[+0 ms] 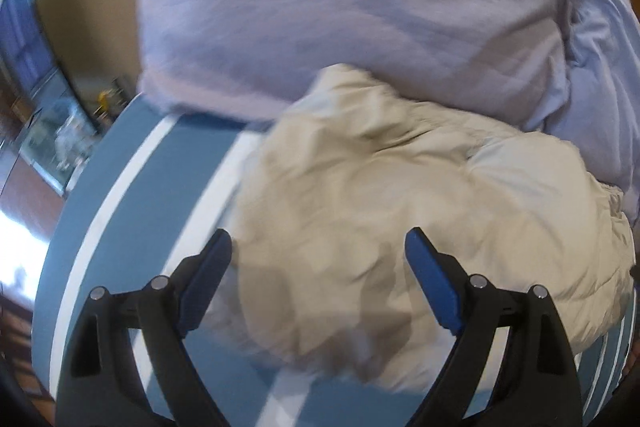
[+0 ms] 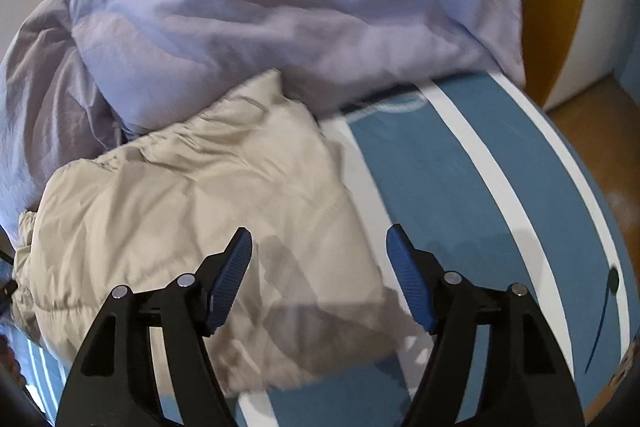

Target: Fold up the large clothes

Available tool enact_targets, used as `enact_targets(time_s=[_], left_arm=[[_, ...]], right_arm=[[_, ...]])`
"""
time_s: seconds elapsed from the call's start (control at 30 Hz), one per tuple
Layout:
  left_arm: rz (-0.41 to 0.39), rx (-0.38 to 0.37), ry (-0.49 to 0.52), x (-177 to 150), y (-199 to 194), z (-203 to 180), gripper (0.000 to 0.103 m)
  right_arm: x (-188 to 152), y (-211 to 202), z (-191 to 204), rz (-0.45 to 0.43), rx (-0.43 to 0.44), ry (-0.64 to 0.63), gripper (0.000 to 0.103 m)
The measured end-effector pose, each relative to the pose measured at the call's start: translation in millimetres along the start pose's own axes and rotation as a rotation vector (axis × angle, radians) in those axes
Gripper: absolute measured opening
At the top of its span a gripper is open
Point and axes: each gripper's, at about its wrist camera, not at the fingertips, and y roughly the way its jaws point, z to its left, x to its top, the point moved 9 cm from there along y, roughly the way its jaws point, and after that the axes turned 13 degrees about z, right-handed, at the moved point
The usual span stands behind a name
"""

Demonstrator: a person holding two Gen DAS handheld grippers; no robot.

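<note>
The beige jacket (image 1: 400, 219) lies bundled on the blue striped sheet (image 1: 132, 179), filling the middle and right of the left wrist view and the lower left of the right wrist view (image 2: 192, 211). It looks folded over on itself into a compact, puffy packet, with one gathered cuff or hem showing at the far edge, though its outline is lumpy and not squared.

Behind it, in the upper half of both views, sits a heap of lilac bedding (image 1: 344, 7), which touches the jacket's far edge.

The left gripper (image 1: 318, 247) hovers over the near edge of the jacket with its fingers spread wide and nothing between them. The right gripper (image 2: 319, 241) hangs over the jacket's right edge, where cloth meets sheet, its fingers apart too and gripping nothing.

I would say the fold is mostly made and the jacket let go. What seems left is tidying: flattening the bulge, straightening the edges, perhaps one more fold.
</note>
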Motion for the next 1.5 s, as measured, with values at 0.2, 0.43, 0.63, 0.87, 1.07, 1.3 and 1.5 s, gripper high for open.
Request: enact_targets(time_s=[0.2, 0.43, 0.63, 0.87, 1.07, 1.3, 1.5], left_arm=[[0.055, -0.023, -0.124, -26.4, -4.7, 34.9, 0.088], [0.110, -0.093, -0.194, -49.1, 1.8, 36.7, 0.088], [0.155, -0.169, -0.275, -56.4, 11.6, 35.2, 0.088], [0.175, -0.210, -0.318, -55.1, 20.8, 31.3, 0.088], [0.184, -0.224, -0.331, -53.2, 26.9, 28.1, 0.088], [0.182, -0.259, -0.337, -47.2, 31.0, 22.1, 0.073], [0.148, -0.272, -0.321, -41.8, 25.5, 15.9, 0.048]], right_arm=[[-18.3, 3.2, -11.6, 0.065, 0.069, 0.061, 0.071], [-26.1, 14.8, -9.4, 0.120, 0.122, 0.098, 0.072], [-31.7, 20.8, -6.4, 0.152, 0.152, 0.111, 0.073], [-37.1, 25.9, -10.7, 0.184, 0.194, 0.167, 0.076], [-41.6, 31.3, -11.3, 0.206, 0.230, 0.196, 0.078], [-44.1, 31.5, -7.7, 0.195, 0.254, 0.201, 0.066], [-43.8, 23.9, 1.0, 0.164, 0.220, 0.157, 0.046]])
